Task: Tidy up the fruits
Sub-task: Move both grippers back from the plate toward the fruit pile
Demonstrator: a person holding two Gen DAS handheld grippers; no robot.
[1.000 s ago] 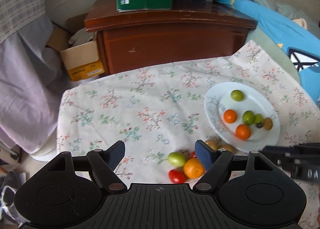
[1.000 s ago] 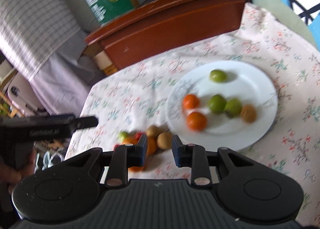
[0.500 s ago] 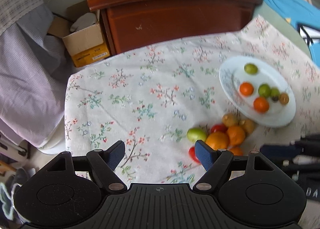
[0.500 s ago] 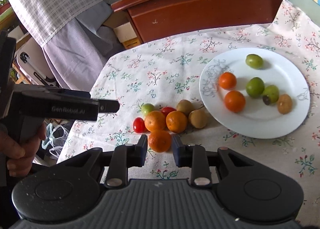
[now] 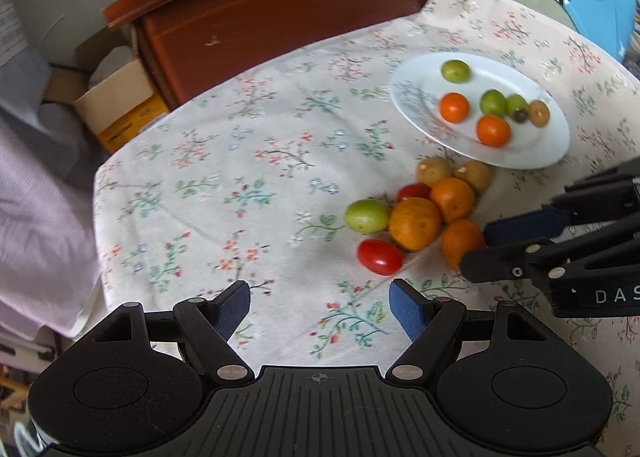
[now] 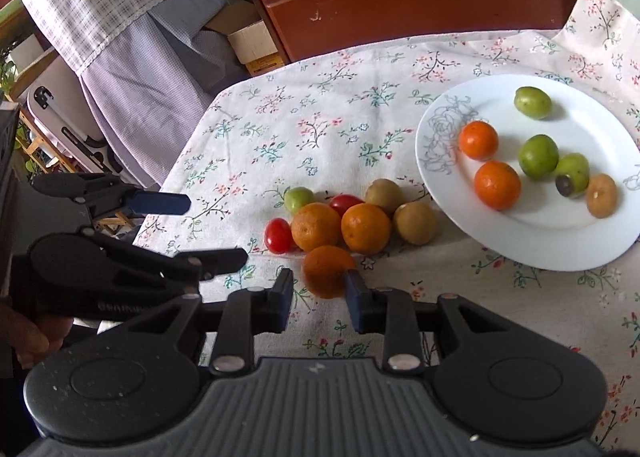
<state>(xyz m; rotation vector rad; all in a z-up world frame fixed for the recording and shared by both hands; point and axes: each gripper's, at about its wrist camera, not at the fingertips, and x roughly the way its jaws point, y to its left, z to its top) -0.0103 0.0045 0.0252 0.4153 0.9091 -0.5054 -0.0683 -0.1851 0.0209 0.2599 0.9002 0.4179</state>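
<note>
Near the counter's (image 6: 460, 297) front edge, the right hand-held gripper (image 6: 318, 291) has just been opening its jaws, which flank the nearest orange (image 6: 328, 271) of a fruit cluster without clearly pressing it. Beside it, the left hand-held gripper (image 5: 320, 307) hangs released above bare cloth, while the white plate (image 6: 560, 245) holds more fruit toward the right edge.

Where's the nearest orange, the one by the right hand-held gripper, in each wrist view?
Left wrist: the nearest orange sits right of centre at the near end of the loose pile, against the right hand-held gripper entering from the right edge.
Right wrist: the same orange is low centre, between that gripper's blue pads.
Shared landmark: the white plate, beyond the pile towards the right.
</note>
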